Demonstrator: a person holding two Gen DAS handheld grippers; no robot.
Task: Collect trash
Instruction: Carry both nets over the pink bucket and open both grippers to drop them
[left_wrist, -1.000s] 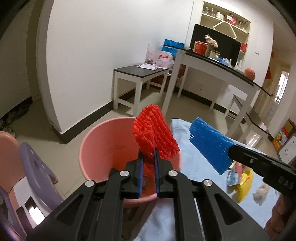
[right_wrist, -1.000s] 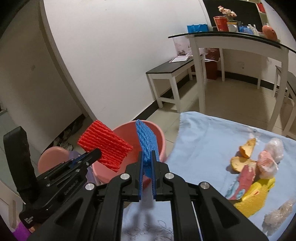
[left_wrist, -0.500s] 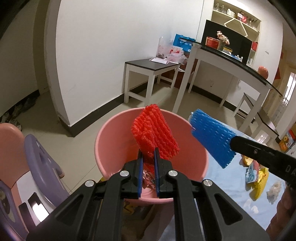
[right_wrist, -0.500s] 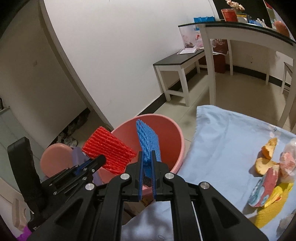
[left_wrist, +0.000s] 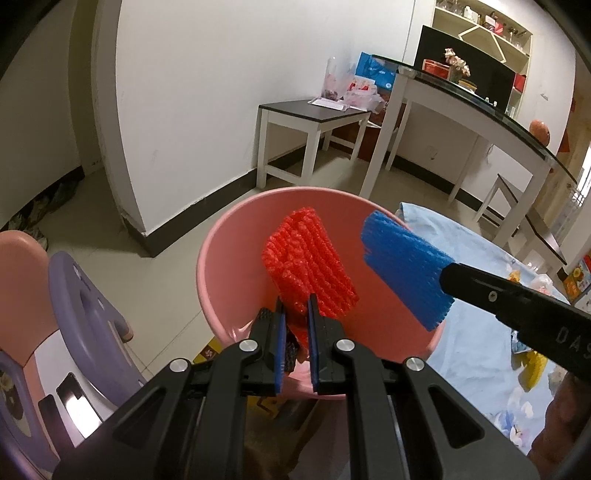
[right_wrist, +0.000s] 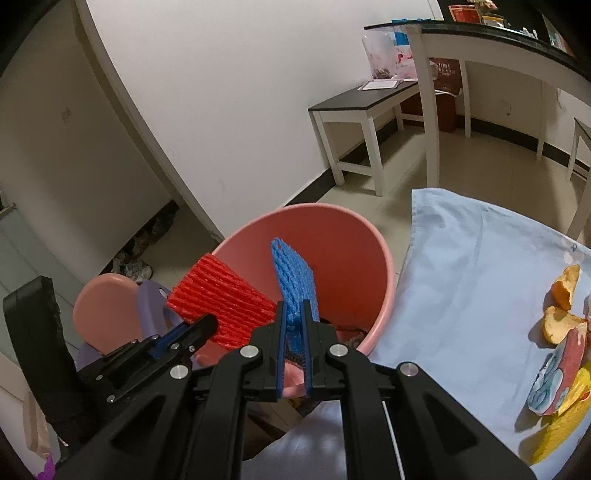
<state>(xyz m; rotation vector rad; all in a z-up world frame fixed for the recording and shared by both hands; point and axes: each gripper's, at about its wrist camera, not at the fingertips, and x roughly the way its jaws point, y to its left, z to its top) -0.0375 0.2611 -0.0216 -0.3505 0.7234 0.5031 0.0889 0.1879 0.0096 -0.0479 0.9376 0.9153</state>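
- Drop step: your left tool (left_wrist: 294, 314) clamps the red foam net (left_wrist: 308, 269), right tool (right_wrist: 294, 317) clamps the blue foam net (right_wrist: 293, 277).
- Both nets hang over the pink bucket (right_wrist: 384, 288) (peels remain on the desk).
- Next: open both.

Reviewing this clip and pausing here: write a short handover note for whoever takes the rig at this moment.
Left hand-held gripper: shut on the red foam net, held over the pink bucket.
Right hand-held gripper: shut on the blue foam net, also over the bucket.
Done: both nets picked up and carried to the bucket.
Left: release both, then collect the peels and wrappers on the blue cloth.
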